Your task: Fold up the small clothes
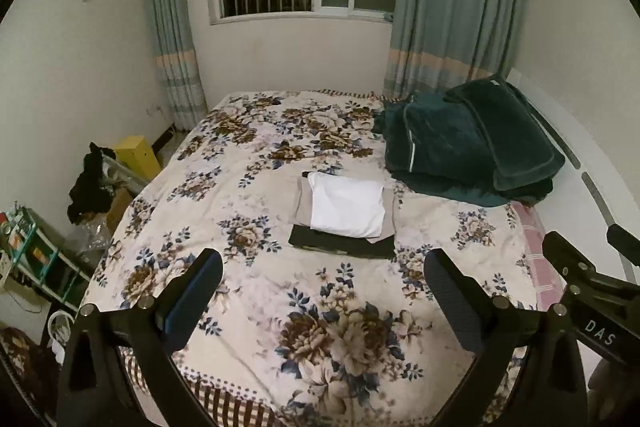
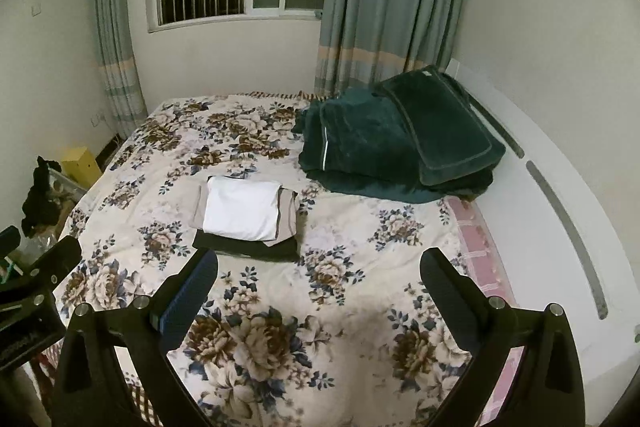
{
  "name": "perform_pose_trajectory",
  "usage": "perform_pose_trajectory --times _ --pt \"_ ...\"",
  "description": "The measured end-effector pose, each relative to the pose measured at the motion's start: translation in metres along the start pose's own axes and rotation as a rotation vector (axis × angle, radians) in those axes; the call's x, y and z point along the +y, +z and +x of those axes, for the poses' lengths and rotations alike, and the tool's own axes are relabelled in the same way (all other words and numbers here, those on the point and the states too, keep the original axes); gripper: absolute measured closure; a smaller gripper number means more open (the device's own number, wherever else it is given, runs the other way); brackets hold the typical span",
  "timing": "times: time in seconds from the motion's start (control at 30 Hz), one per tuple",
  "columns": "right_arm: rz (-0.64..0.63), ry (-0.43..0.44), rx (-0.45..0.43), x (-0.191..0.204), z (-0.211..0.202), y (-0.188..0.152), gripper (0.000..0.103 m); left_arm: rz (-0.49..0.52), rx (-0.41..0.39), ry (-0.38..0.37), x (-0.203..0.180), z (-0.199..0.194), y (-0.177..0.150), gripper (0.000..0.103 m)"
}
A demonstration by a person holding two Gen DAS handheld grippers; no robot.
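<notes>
A small stack of folded clothes lies in the middle of the floral bed: a white piece [image 1: 347, 205] on top, a beige piece [image 1: 303, 201] under it, a black piece [image 1: 340, 243] at the bottom. The stack also shows in the right wrist view, white [image 2: 242, 209], beige [image 2: 289, 215], black [image 2: 244, 249]. My left gripper [image 1: 322, 287] is open and empty, held above the bed's near part, short of the stack. My right gripper [image 2: 319, 287] is open and empty, to the right of the left one and nearer than the stack.
A dark green blanket pile [image 1: 472, 151] lies at the bed's far right by the white headboard [image 2: 560, 211]. The floral quilt [image 1: 280, 307] covers the bed. A yellow box [image 1: 138, 155], black clothes [image 1: 86, 187] and a shelf [image 1: 36, 259] stand on the floor at left.
</notes>
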State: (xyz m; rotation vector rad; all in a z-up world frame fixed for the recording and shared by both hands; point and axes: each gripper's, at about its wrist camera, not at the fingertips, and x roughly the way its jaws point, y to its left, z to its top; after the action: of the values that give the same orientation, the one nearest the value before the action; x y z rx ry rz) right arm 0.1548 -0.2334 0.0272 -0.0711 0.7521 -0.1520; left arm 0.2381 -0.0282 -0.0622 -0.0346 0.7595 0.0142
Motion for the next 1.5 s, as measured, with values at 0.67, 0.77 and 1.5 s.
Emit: perform_pose_trajectory --times 0.67,0.77,1.5 --pt "-0.030 0.059 -0.006 -0.006 -0.034 0.002 0.000 -0.021 -0.040 0.034 0.005 -0.035 -0.012 0.000" --pt "-0.030 0.061 -0.014 -0.005 -0.036 0.003 0.000 -0.021 -0.045 0.039 0.005 -0.037 -0.012 0.000" --pt "-0.026 0.072 -0.028 0.002 -0.043 0.015 0.000 -0.013 -0.068 0.035 0.002 -0.040 -0.003 0.000"
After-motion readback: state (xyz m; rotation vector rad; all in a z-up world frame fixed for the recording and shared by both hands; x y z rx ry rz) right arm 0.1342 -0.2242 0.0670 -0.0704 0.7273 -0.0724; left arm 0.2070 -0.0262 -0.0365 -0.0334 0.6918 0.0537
